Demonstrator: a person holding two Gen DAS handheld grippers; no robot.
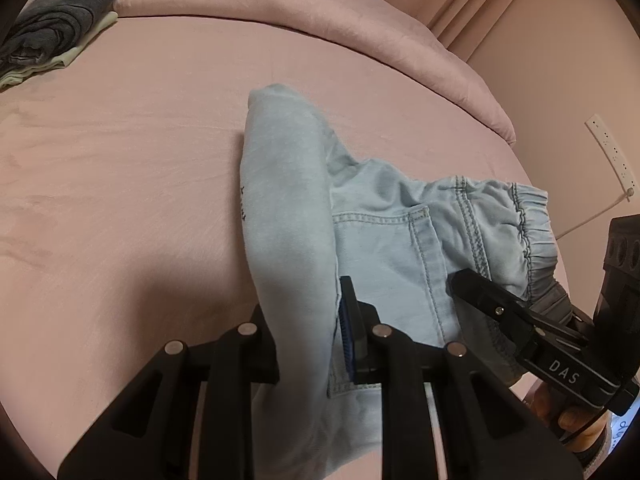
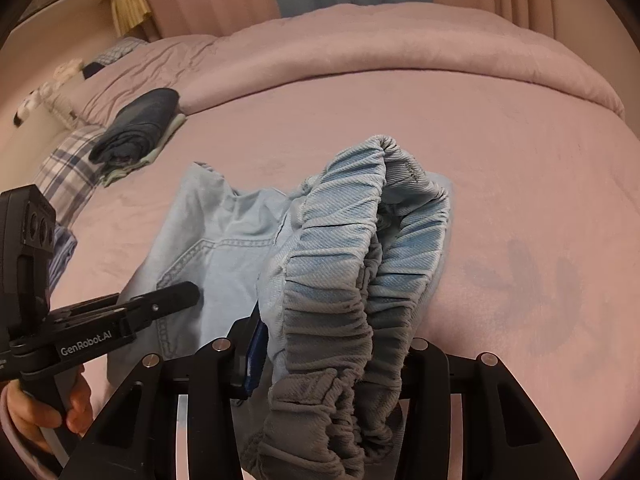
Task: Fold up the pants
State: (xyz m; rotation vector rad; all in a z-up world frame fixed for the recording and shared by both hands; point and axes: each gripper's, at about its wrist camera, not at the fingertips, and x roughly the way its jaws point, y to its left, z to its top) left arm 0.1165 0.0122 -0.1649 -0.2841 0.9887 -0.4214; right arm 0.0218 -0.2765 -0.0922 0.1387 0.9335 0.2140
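Light blue denim pants (image 1: 384, 232) with an elastic waistband (image 2: 352, 264) lie bunched on a pink bed. My left gripper (image 1: 304, 320) is shut on a folded leg part of the pants, which drapes between its fingers. My right gripper (image 2: 332, 356) is shut on the gathered waistband and holds it raised. The right gripper also shows in the left wrist view (image 1: 500, 304), at the pants' waist side. The left gripper shows in the right wrist view (image 2: 160, 304), over the pocket area.
A folded stack of dark and pale clothes (image 1: 52, 32) lies at the far left of the bed, also in the right wrist view (image 2: 136, 132). A rolled pink duvet (image 1: 320, 20) lines the far edge. A plaid cloth (image 2: 68, 176) lies at left.
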